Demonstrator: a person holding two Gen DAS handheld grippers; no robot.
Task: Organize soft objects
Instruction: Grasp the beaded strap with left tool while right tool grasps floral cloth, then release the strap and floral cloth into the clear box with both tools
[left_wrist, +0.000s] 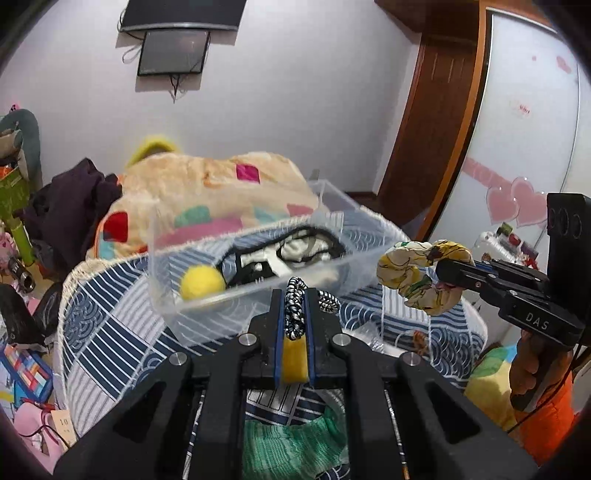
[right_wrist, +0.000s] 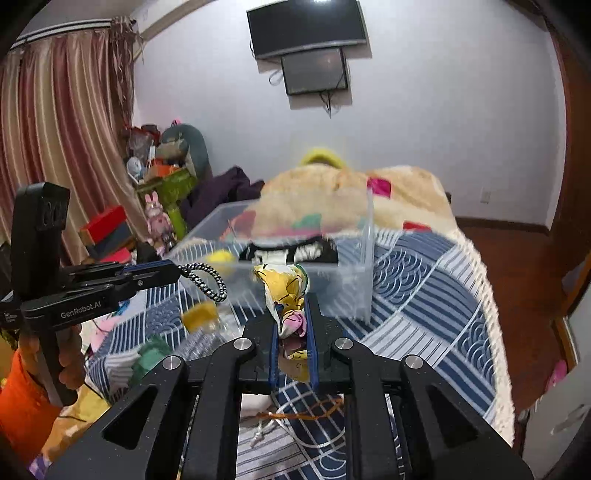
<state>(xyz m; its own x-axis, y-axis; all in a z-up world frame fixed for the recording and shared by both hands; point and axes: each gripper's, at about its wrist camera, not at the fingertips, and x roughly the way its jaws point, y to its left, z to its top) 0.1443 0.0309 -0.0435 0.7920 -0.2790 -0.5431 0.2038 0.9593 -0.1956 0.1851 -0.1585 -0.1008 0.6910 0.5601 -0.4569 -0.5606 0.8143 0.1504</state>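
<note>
White letters "DAS" stand on the black body of the right gripper (left_wrist: 448, 275). White lettering "GenRobot.AI" stands on the black body of the left gripper (right_wrist: 177, 271). Other labels are too small to read.

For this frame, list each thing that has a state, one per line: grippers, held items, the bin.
left gripper: shut on the black-and-white hair tie, above the bed.
right gripper: shut on the floral scrunchie, lifted near the bin.
clear plastic bin: open, no lid on it, standing on the blue patterned bedspread.
yellow ball: lying inside the bin.
</note>
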